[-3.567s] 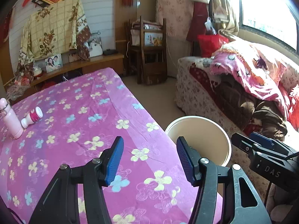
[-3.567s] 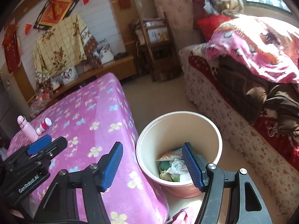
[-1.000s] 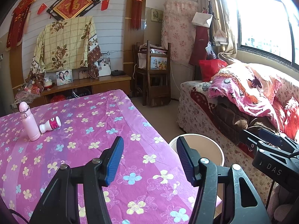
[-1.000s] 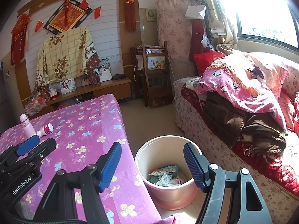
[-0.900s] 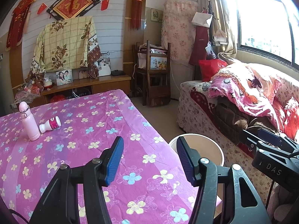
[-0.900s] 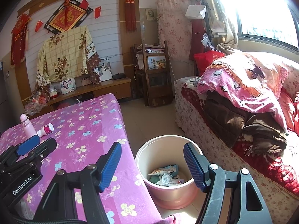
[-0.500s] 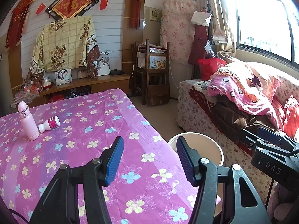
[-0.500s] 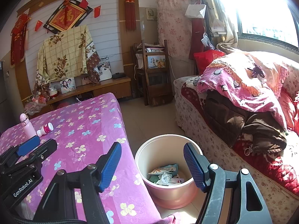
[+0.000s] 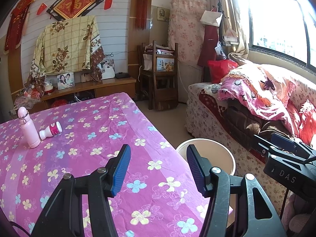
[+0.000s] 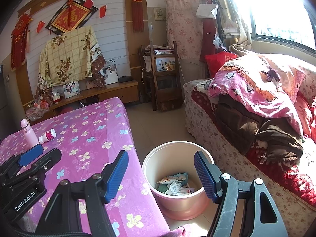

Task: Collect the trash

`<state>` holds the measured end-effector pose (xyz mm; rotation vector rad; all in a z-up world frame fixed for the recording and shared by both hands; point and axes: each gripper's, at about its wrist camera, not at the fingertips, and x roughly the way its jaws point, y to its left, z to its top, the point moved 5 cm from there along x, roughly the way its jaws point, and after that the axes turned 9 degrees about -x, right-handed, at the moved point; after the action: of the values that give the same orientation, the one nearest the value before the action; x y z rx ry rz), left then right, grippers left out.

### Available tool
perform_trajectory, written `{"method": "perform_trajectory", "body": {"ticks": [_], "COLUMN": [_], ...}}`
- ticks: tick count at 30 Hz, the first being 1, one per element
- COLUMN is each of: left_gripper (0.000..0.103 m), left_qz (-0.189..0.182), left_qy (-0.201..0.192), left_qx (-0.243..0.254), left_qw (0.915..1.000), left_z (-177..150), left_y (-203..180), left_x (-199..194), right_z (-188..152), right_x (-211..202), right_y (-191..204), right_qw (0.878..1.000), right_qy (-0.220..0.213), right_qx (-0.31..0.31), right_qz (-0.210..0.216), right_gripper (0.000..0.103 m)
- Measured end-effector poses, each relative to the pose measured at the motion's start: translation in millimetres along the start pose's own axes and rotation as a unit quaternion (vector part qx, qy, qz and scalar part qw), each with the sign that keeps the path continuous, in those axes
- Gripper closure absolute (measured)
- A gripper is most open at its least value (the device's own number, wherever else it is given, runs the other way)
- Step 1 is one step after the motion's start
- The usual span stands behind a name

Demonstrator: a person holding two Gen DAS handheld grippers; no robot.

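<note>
A cream trash bin [image 10: 178,201] stands on the floor beside the table and holds crumpled wrappers [image 10: 173,183]; its rim shows in the left wrist view [image 9: 215,154]. My right gripper [image 10: 161,174] is open and empty above the bin. My left gripper [image 9: 158,168] is open and empty above the table's near edge. A small white bottle with a pink label [image 9: 51,130] lies on its side at the table's far left, next to an upright pink flask [image 9: 27,127]. Both show in the right wrist view, bottle [image 10: 47,135] and flask [image 10: 29,131].
The table wears a purple flowered cloth [image 9: 94,138]. A sofa piled with blankets and clothes [image 10: 256,108] runs along the right. A wooden chair [image 9: 160,79] and a low cabinet [image 9: 88,86] stand at the back wall. Tiled floor [image 10: 156,126] lies between table and sofa.
Both grippers stay open and nearly still over the last second. Compared with 3.6 s ago, both views have tilted upward and pulled back from the table and bin.
</note>
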<state>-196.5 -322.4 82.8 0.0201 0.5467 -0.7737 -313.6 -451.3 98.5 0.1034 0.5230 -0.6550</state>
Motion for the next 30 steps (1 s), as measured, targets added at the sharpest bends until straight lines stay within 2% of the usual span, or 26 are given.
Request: {"method": "perform_trajectory", "body": {"ticks": [30], "left_gripper": [0.043], "left_qz": [-0.015], "left_qy": [0.019], "left_qx": [0.005], "left_qw": [0.9997], "left_z": [-3.4], "left_y": [-3.7], "left_x": [3.8], "right_z": [-6.0], "right_x": [5.4], "right_y": [-3.3], "right_qw": [1.000], "right_qy": [0.011], "right_qx": [0.001], "right_qz": [0.000], "right_gripper": [0.030]}}
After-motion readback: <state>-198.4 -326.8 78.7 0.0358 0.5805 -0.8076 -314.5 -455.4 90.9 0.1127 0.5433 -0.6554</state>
